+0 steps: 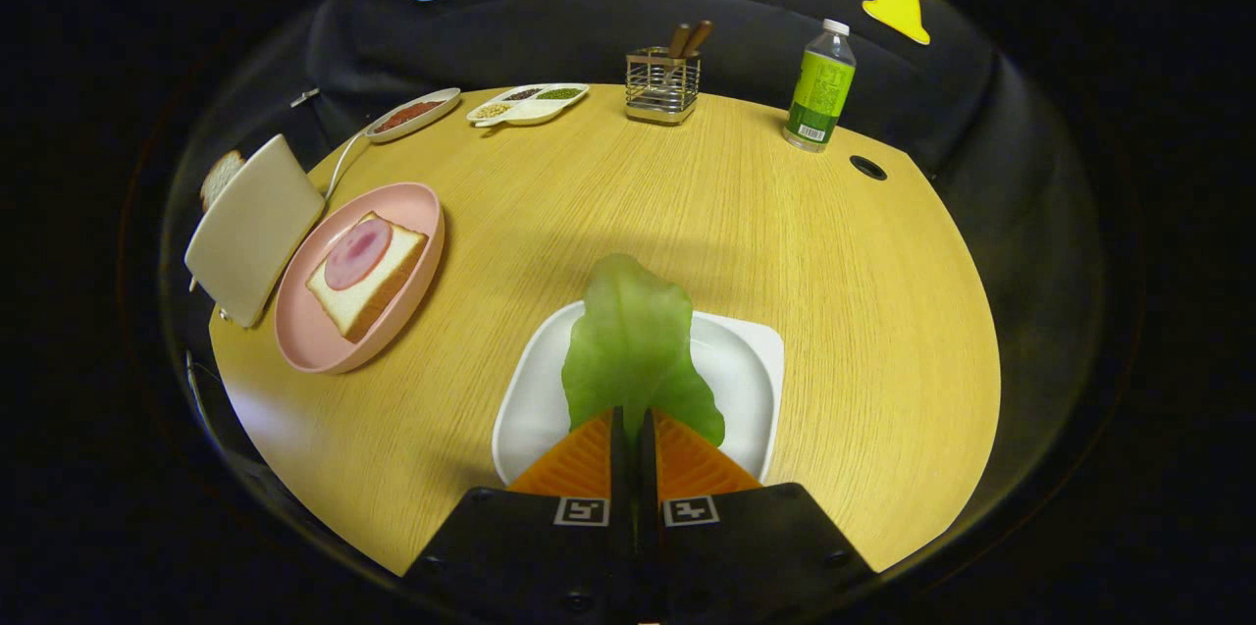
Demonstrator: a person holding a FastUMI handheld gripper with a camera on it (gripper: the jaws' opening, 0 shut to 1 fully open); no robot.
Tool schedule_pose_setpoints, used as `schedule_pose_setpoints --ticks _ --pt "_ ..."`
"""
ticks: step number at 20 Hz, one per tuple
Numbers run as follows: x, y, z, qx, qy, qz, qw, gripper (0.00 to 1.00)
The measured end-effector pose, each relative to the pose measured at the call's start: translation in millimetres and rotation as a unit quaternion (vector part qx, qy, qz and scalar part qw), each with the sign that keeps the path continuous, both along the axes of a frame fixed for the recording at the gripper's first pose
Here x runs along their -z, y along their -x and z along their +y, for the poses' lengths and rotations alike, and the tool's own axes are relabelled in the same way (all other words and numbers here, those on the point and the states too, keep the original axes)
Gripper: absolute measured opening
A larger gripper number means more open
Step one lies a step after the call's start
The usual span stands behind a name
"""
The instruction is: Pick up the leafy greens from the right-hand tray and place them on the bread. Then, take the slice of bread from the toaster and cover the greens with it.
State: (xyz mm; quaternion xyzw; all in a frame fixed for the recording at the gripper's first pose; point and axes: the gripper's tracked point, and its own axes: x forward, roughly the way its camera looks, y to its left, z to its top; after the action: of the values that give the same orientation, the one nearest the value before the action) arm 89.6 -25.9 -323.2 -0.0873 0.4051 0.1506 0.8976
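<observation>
Pinching leafy greens (633, 350), tongs (633, 424) above white tray (751, 360) near table edge.

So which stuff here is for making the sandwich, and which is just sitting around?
For the sandwich:
- leafy green, pinched in the gripper, above the white tray
- bread with ham on the pink plate
- toaster with its bread slice

Just sitting around:
- green bottle
- wire holder
- two small dishes of bits
</observation>
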Motion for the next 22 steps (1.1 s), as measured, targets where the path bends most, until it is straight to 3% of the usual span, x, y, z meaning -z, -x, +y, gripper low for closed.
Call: schedule_pose_setpoints --ticks 4,8,15,22 --pt "-45.1 -2.5 10.4 0.025 -0.027 -0.023 0.999 0.05" --pt "-101.0 4.7 32.5 0.02 -0.048 -0.05 0.997 0.05" --pt "-163.0 27.9 115.6 -0.048 -0.063 -0.083 0.993 0.05" --pt "-149.1 31.2 196.2 -0.123 -0.044 -0.079 0.988 0.05"
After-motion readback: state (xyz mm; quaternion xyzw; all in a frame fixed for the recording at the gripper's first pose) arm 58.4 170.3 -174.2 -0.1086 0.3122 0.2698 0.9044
